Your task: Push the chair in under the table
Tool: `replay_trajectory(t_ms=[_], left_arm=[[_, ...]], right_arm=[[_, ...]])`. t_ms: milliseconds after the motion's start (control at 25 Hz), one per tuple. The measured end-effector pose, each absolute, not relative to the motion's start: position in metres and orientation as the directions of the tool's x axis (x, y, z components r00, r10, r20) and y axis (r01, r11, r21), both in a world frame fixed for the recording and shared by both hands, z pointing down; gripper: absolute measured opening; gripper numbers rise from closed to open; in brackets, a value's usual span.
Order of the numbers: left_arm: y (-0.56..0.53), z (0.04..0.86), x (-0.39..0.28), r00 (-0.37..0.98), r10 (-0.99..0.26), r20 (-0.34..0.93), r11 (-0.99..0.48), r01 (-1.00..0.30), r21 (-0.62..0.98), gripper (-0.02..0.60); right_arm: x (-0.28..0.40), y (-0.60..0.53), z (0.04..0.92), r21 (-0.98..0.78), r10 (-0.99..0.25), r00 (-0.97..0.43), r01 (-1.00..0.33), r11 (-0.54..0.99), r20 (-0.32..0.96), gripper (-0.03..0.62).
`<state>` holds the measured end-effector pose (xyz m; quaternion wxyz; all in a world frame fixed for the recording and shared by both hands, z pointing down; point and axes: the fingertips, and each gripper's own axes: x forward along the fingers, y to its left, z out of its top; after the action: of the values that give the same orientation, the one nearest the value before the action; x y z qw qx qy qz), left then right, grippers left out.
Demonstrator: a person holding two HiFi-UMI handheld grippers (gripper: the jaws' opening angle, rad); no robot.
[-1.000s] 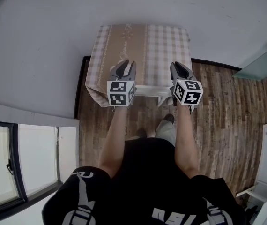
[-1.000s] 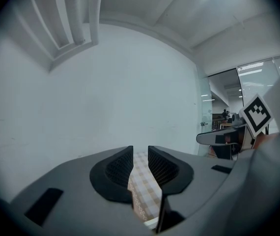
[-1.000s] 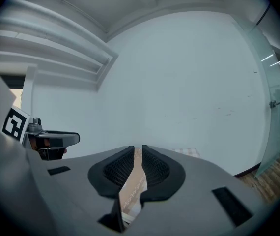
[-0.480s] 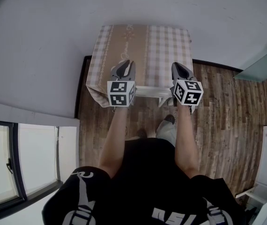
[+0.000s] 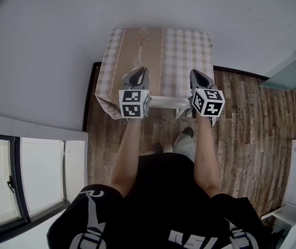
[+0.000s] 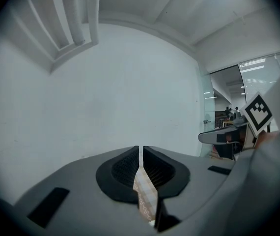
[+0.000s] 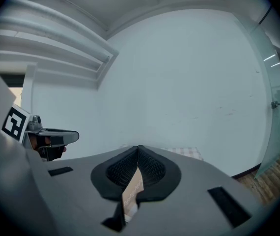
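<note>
Two tools poised over a chair at the desk's near edge

Closest in, both forearms reach forward over open wooden floor [image 5: 241,128], which runs clear behind the chair and away to the right. The left tool [image 5: 139,70] is closing to a thin slit with nothing in it; only checked tablecloth [image 6: 145,200] shows through the gap. The right tool [image 5: 198,73] has its jaws together and empty. The white chair [image 5: 164,101] shows its top rail between the two tools and below them, tight against the desk's near edge, its seat hidden under the cloth; whether either tool touches it cannot be told. Beyond, the desk [image 5: 158,45] stands with its far and left edges close to the white wall [image 5: 54,45].
</note>
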<state>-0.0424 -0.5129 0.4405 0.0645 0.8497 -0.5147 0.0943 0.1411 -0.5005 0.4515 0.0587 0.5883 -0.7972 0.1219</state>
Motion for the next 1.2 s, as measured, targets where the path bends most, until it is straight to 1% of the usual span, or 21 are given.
replay_trajectory(t_ms=[600,1200], left_arm=[[-0.5160,0.4386,-0.0442,0.439,-0.869,0.228,-0.450,-0.893,0.004,0.026],[-0.5221,0.4453,-0.0461,0.446,-0.863,0.239,-0.457,-0.889,0.009,0.025]], right_arm=[[0.1415,-0.5047,0.4519,-0.104,-0.919,-0.305,-0.952,0.288,0.251,0.015],[0.1411,-0.5064,0.4591,-0.069,-0.914,-0.308,-0.951,0.301,0.263,0.014]])
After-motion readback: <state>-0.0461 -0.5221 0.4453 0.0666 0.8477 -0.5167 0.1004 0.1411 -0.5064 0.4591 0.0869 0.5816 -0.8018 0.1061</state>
